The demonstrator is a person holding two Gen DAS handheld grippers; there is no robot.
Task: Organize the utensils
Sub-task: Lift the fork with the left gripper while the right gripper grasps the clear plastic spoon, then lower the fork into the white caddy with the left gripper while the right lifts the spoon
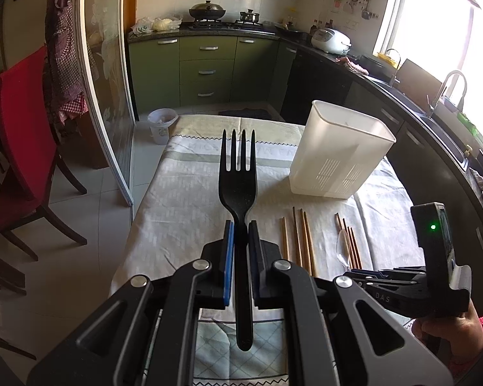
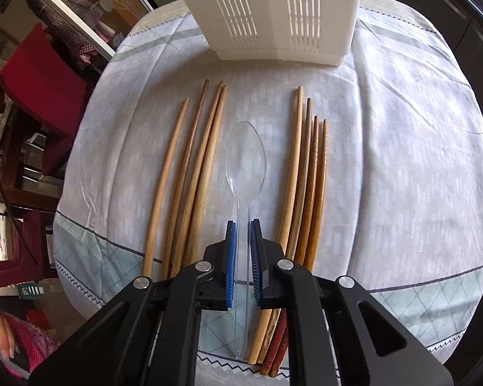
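White letters "DAS" stand on the right claw's black body.

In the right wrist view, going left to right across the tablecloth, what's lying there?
Four light wooden chopsticks → clear plastic spoon, its handle in the right claw → four darker chopsticks.

A black fork is held up by its handle, tines forward. A clear spoon lies between two groups of wooden chopsticks on the surface, before an upright white slotted holder.
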